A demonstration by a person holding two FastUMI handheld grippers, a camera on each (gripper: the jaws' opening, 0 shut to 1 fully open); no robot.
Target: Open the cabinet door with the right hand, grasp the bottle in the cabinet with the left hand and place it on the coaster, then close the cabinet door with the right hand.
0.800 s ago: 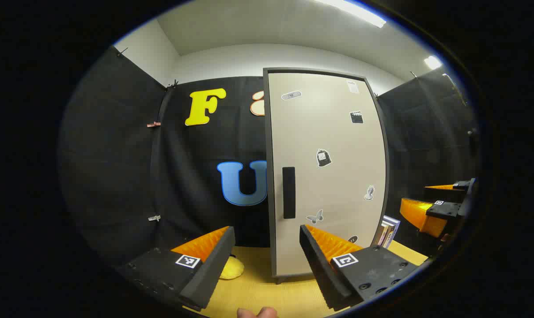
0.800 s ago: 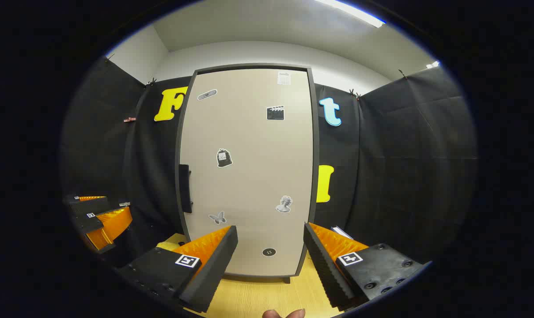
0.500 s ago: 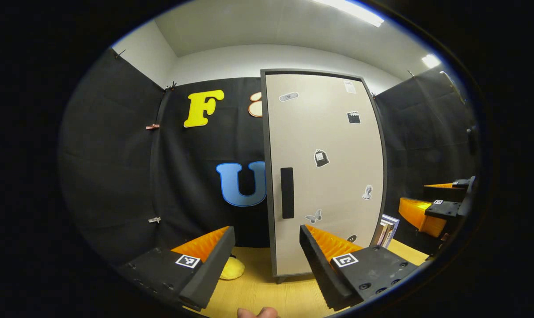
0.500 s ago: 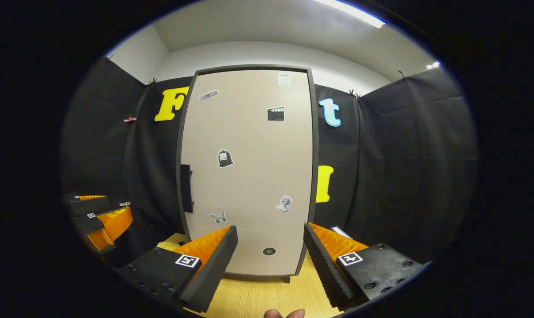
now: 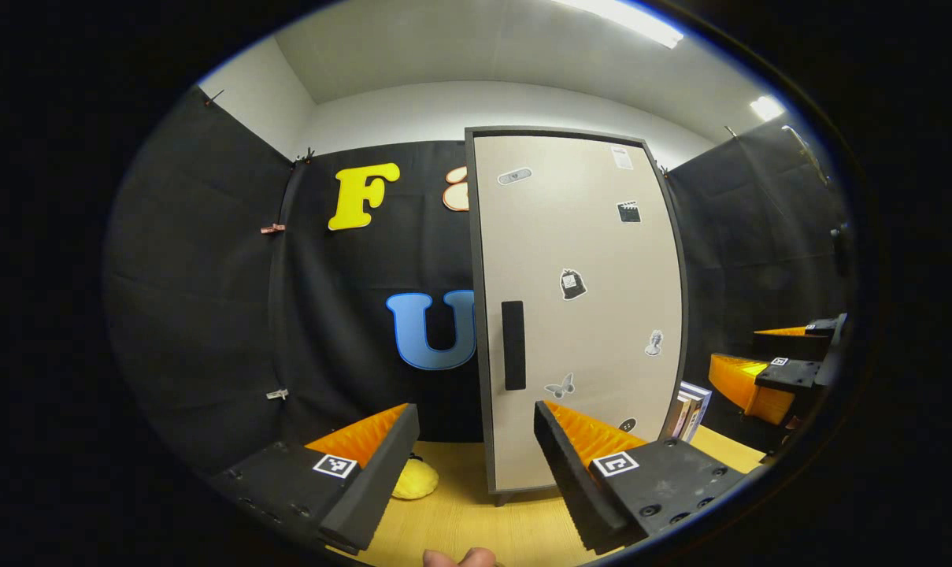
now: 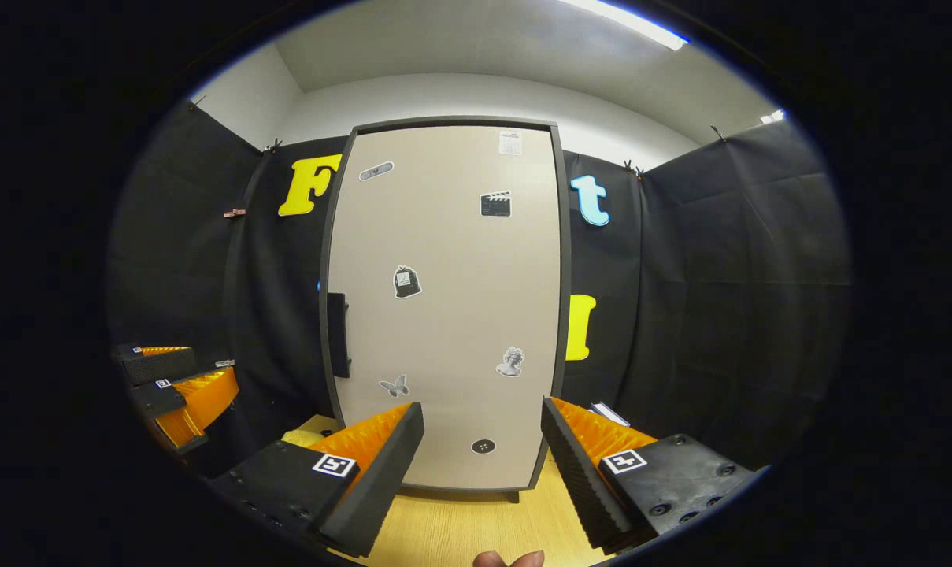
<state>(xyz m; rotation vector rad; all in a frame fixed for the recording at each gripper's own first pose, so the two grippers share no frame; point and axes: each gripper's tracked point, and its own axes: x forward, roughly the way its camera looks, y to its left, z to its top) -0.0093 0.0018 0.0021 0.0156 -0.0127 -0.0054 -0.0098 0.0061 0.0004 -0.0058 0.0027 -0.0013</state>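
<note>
Cabinet door (image 6: 452, 315) slightly shifted rightward, right gripper (image 6: 482, 465) level, fingers wide, left gripper (image 5: 476, 465) likewise

Light wood counter (image 5: 460, 520) w/ a soft yellow obj (image 5: 415, 479) lying on it near the far left, close to the black cloth wall (image 5: 208, 315). Far right: a few books (image 5: 692, 409) standing upright, just beside the cloth. White ceiling w/ a strip light (image 5: 625, 17) overhead. Small clips (image 5: 272, 229) pin the cloth at left.
</note>
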